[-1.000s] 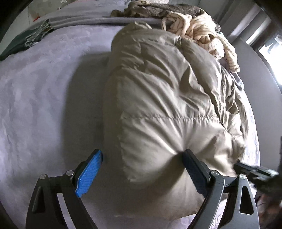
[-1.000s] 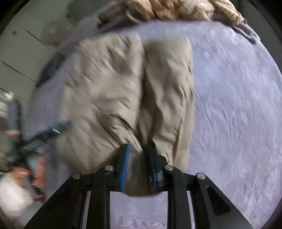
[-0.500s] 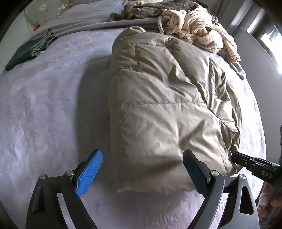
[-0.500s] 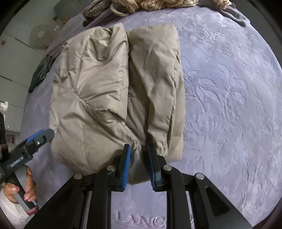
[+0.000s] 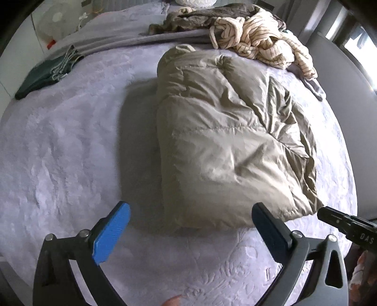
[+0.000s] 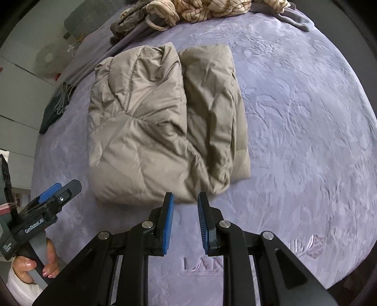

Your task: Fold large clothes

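Now the jacket (image 6: 162, 122) lies folded mid-bed, near edge just beyond both claws. Left claw (image 5: 190, 226) has just been opening to full spread, nothing btwn; right claw (image 6: 185, 221) is narrow w/ nothing pinched (bedspread (image 6: 306, 117) shows through). Risk: puffy filling springs the fold open.

Lilac embossed bedspread (image 5: 70, 146) over the bed, dark green folded cloth (image 5: 44, 75) near its far left edge, cream striped knit (image 5: 259, 44) heaped at the far end beside a brown garment (image 5: 200, 20), white fan (image 5: 55, 23) behind.
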Motion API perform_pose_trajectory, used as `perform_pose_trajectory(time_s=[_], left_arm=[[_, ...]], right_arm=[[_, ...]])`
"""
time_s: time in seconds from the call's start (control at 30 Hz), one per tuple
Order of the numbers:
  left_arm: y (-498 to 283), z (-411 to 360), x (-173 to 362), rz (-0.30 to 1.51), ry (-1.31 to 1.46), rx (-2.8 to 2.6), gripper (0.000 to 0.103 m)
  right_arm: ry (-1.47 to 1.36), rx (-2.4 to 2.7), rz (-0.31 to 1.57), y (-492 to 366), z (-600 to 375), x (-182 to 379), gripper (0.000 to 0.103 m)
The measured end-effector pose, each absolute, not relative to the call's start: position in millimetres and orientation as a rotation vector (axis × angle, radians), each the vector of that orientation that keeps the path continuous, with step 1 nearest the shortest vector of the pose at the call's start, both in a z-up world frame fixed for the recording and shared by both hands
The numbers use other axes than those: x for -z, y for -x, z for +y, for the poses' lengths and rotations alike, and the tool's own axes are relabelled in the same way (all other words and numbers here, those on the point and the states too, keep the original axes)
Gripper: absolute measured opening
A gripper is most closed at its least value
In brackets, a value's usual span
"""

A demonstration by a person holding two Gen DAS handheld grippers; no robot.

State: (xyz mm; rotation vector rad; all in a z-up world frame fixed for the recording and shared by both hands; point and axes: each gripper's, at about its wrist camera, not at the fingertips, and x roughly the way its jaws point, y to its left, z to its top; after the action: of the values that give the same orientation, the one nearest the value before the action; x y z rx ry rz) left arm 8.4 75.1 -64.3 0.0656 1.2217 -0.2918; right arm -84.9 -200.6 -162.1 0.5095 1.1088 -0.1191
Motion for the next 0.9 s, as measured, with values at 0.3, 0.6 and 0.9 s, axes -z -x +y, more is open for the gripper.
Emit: perform_pose_trajectory(time_s=[0.3,0.6,0.9], left_arm=[[13.8,86.7,26.0,1.133,-0.080,0.257,0.103],[40.4,92.1,-17.4,1.030,-0.097,0.180,0.103],[59.0,98.3,-33.8,1.002,-0.086,0.130,0.103]], right_arm=[[-0.382,0.195,0.992,97.7,-170.0,120.5,0.054],[-0.301,0.224,0.889,113.9,-161.2,80.2,0.085],[-0.278,0.223,0.857,127.7,-161.6,69.7,0.085]])
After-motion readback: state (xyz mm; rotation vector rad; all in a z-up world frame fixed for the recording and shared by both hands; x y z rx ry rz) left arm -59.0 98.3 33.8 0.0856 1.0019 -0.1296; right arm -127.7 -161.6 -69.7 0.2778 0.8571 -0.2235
